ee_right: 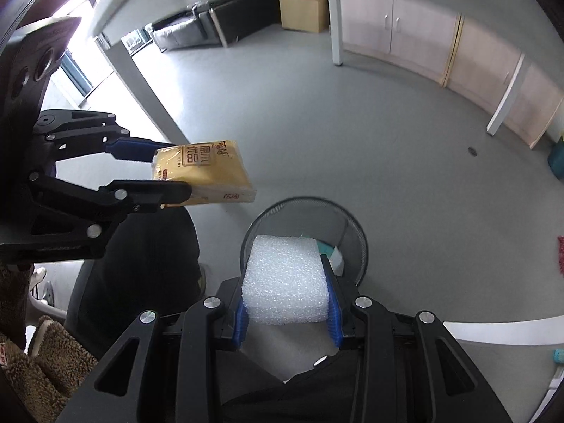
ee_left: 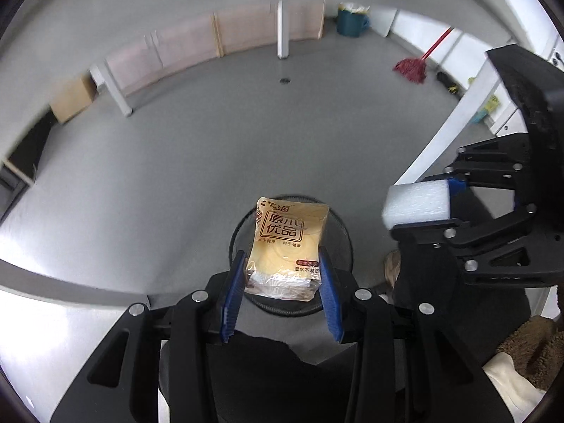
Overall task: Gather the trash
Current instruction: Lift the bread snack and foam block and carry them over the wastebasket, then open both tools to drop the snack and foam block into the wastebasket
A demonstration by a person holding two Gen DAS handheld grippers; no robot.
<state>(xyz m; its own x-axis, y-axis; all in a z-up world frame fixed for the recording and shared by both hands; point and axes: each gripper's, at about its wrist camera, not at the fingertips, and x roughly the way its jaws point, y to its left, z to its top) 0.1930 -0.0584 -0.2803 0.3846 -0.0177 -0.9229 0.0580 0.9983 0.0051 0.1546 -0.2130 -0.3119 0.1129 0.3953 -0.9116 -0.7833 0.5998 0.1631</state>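
Observation:
My left gripper (ee_left: 282, 264) is shut on a yellow tissue pack (ee_left: 287, 243) and holds it in the air above a black mesh waste bin (ee_left: 342, 243). The pack also shows in the right wrist view (ee_right: 204, 172), left of the bin (ee_right: 349, 232). My right gripper (ee_right: 287, 278) is shut on a white foam block (ee_right: 285, 278), held over the bin's near rim. In the left wrist view the foam block (ee_left: 417, 202) is to the right of the pack. Some pale trash lies inside the bin.
Grey floor (ee_left: 211, 141) all around. White table legs (ee_left: 444, 137) stand to the right, a red mop (ee_left: 412, 67) and a teal bucket (ee_left: 350, 21) at the back. Pale cabinets (ee_right: 423, 24) line the wall. The person's dark legs (ee_right: 148, 264) are beside the bin.

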